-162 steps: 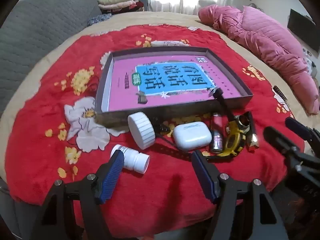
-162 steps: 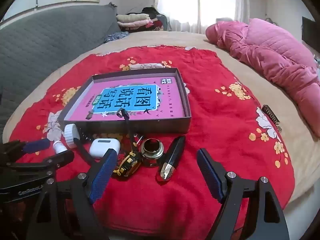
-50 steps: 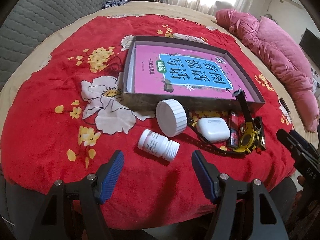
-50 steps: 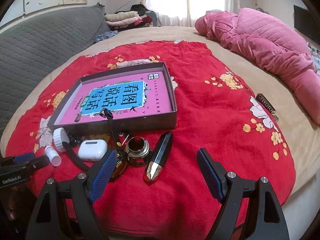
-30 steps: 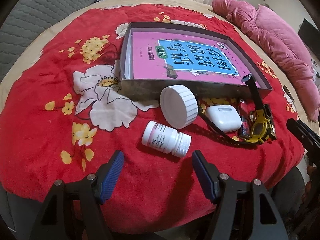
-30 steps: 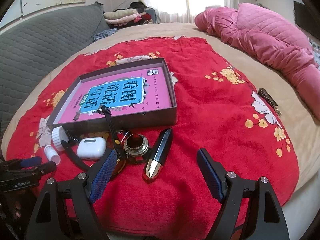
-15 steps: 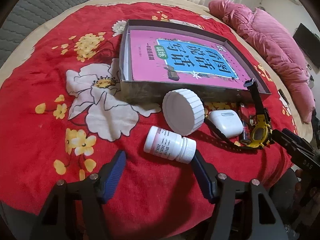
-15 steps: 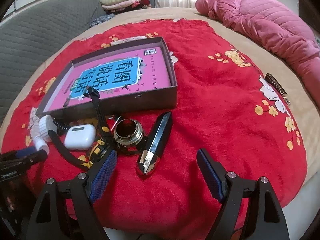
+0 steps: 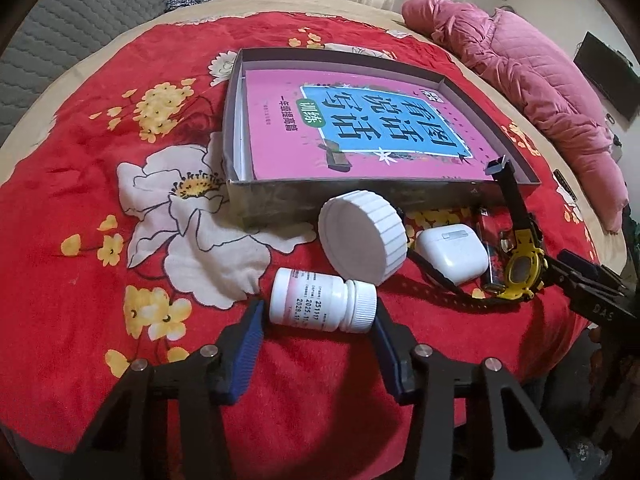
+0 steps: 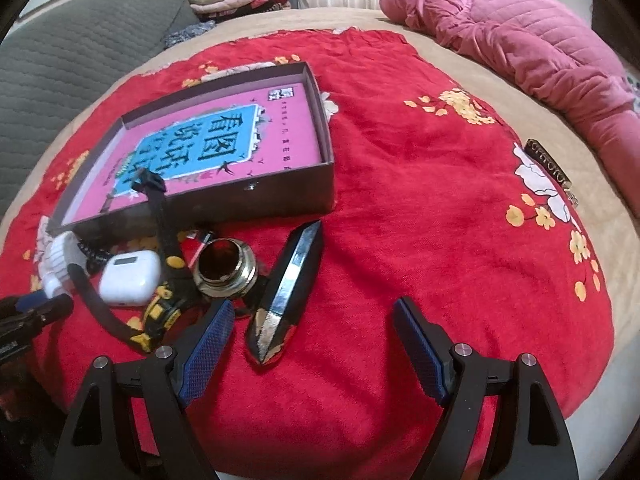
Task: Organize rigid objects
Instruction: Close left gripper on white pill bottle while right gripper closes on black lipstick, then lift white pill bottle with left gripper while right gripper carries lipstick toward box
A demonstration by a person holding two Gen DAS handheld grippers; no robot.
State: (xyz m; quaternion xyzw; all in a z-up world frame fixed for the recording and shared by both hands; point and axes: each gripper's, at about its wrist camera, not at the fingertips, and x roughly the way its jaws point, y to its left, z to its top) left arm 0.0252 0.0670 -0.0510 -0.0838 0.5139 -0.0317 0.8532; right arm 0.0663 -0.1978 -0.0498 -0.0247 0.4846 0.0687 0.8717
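A small white pill bottle (image 9: 322,301) lies on its side on the red blanket. My left gripper (image 9: 318,322) is open, its blue pads on either side of the bottle and close to it. Behind it lie a large white cap (image 9: 362,236), a white earbud case (image 9: 452,253), a yellow watch with a black strap (image 9: 520,266) and a dark shallow box (image 9: 280,200) with a pink book inside. My right gripper (image 10: 314,324) is open over the blanket, just right of a black and silver pointed case (image 10: 290,284). A brass ring (image 10: 225,267) sits left of that case.
The red flowered blanket (image 10: 420,208) covers a bed. A pink quilt (image 10: 520,40) lies at the far right, a grey headboard (image 10: 60,60) at the left. A small dark patterned bar (image 10: 549,167) lies at the blanket's right edge. The right gripper also shows in the left wrist view (image 9: 592,288).
My left gripper has moved forward and down, so the pill bottle now lies between its pads. My right gripper has moved closer to the pointed case and lower over the blanket.
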